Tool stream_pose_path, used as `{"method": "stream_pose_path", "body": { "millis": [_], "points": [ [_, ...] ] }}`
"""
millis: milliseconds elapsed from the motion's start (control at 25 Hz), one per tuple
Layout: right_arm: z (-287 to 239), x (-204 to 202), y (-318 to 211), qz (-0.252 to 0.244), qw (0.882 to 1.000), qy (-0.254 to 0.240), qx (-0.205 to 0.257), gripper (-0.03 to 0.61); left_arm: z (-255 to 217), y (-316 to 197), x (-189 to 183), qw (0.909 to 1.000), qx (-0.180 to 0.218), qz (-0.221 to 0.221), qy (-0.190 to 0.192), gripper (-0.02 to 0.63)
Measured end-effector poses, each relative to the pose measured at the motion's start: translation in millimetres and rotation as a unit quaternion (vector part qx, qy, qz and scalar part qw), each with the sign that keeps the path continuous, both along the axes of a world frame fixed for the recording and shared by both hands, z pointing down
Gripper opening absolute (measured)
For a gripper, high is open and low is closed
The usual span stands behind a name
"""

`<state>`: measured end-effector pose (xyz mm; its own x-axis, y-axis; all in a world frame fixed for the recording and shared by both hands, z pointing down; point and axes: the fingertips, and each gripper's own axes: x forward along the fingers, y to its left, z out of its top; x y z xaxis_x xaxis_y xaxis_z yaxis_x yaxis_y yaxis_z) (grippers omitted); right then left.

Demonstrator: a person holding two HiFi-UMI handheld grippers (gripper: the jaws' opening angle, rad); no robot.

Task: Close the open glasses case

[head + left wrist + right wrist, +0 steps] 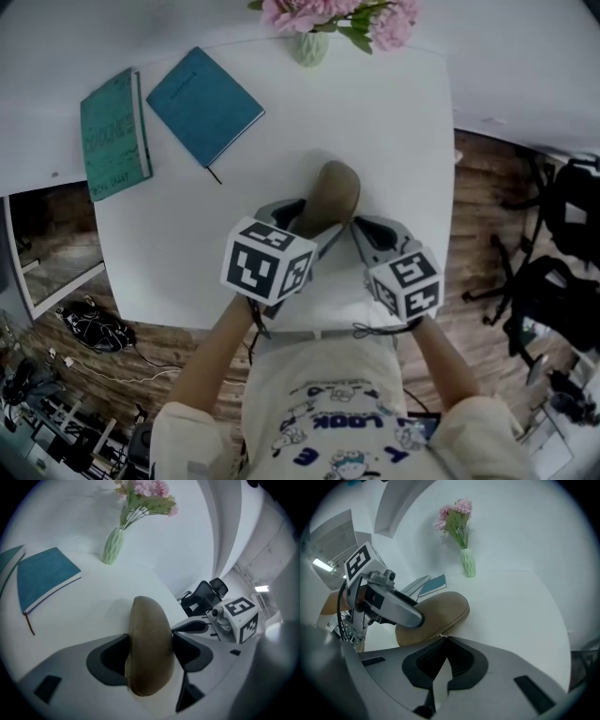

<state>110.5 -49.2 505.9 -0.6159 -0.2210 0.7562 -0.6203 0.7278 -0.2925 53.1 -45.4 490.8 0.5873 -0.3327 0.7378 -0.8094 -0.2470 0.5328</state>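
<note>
1. Gripping the glasses case (147, 616) across its narrow width, your left tongs (151, 641) have a pad on each flank. The case sits near the middle of the surface (394, 131), slightly toward 6 o'clock, with its far end aimed at about 1 o'clock.
2. Your right tongs (442, 639) are closed tip to tip at the case's seam. A small pale zip tab (439, 636) shows there, and I judge they are pinching it, though it is tiny.
3. Risk: the tab could slip out. Pull off the line of the seam and so small a pinch will likely let go, leaving the seam part open.
4. Risk: the case could twist or skid. The left hold is on a rounded, soft-looking shell near one end, so a hard tug from the right could swing the free end round.
5. Risk: squeezing harder with the left could bow the shell and spread the seam, making the zip bind.
6. Risk: the two tongs work just beside each other at 6 o'clock, so a crossing move could knock them together.
7. Count: one case, two tongs, one surface.
8. Count: two books at 10 o'clock, a green book (114, 136) and a blue notebook (203, 103), lying side by side.
9. Count: one vase (309, 47) at 12 o'clock holding pink flowers (291, 11), well apart from the work.
</note>
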Motion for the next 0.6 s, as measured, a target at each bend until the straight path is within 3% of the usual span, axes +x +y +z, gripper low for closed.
{"method": "stream_pose_path", "body": {
  "millis": [240, 600],
  "points": [
    [0.1, 29.6, -25.3, 0.025, 1.000, 0.012, 0.006, 0.000, -4.5, 4.7, 18.7, 0.9903, 0.011, 0.131, -0.047, 0.298],
    [4.1, 61.9, -25.5, 0.027, 0.999, 0.026, -0.001, 0.000, -2.9, 11.2, 37.3, 0.9547, -0.004, 0.283, -0.092, 0.298]
  ]
}}
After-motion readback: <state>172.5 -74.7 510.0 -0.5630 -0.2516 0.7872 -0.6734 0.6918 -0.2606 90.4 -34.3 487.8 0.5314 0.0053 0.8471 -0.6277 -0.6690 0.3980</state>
